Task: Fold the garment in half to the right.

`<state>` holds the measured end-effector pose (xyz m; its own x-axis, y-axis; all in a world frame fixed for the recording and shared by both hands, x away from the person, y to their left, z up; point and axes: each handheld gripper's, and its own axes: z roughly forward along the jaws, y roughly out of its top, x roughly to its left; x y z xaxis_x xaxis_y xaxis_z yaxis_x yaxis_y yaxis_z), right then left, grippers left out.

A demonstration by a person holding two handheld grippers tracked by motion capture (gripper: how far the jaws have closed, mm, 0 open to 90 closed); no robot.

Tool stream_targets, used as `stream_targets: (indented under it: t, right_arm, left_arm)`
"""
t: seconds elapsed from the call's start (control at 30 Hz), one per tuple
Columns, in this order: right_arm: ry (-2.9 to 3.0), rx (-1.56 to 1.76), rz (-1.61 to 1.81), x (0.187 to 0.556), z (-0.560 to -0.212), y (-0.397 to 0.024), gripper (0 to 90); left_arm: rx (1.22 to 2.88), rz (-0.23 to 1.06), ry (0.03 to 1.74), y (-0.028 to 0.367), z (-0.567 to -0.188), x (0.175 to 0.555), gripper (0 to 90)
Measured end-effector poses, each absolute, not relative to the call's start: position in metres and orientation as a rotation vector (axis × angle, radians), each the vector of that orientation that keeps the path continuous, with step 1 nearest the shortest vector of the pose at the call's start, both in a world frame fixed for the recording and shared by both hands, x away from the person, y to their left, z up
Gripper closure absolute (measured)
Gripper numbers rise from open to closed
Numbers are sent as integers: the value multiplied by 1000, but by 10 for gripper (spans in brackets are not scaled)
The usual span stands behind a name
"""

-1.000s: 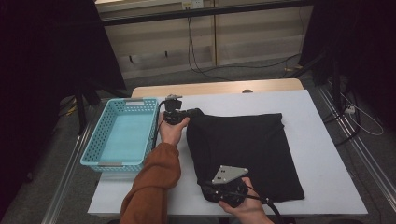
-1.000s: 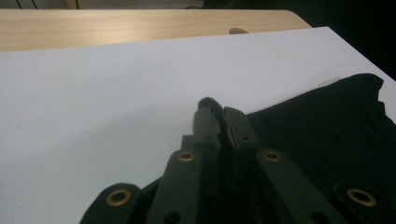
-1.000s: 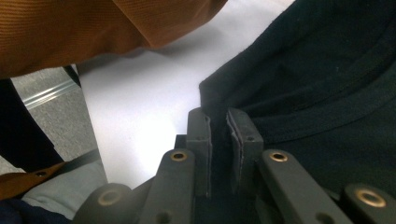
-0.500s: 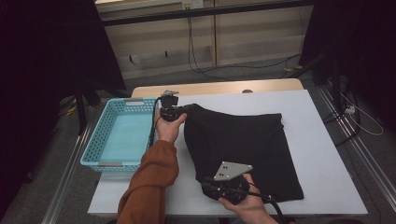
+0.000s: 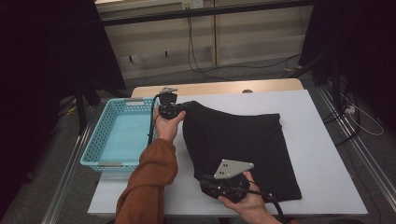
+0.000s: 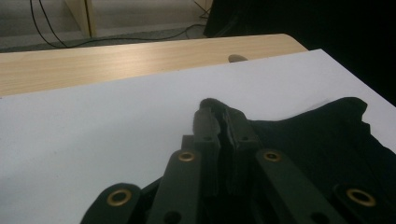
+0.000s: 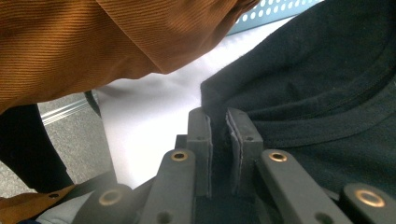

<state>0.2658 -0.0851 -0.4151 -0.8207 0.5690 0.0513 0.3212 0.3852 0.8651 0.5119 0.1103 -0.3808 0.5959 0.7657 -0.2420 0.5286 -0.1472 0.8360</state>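
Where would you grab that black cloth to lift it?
By its left-edge corners, coming in from the left. The black cloth lies flat, so only its thin edges fit between jaws; the left gripper and right gripper pinch there.

garment [image 5: 243, 140]: matt black knit cloth | my sleeve [image 7: 93, 42]: ribbed rust corduroy | basket [image 5: 95, 149]: perforated turquoise plastic | table [image 6: 93, 121]: smooth matt white, wood edge beyond

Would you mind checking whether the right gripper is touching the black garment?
Touching: in the right gripper view, the right gripper has its fingers clamped on the black garment edge.
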Motion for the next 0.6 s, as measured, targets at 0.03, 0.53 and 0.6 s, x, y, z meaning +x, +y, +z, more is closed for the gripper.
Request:
stream_targets:
  t: [0.03,0.53,0.6]
  right_arm:
    - [2391,786,1413,266,-414,-85,815]
    - [2363,761,1467,272,-399,-82,816]
    - [2360,752,1475,272,-397,-81,816]
  left_arm:
    - [1819,296,1051,111,-380,512,850]
    - [1812,334,1068,118,-371,513,852]
    - [1807,341,1064,120,-368,513,852]
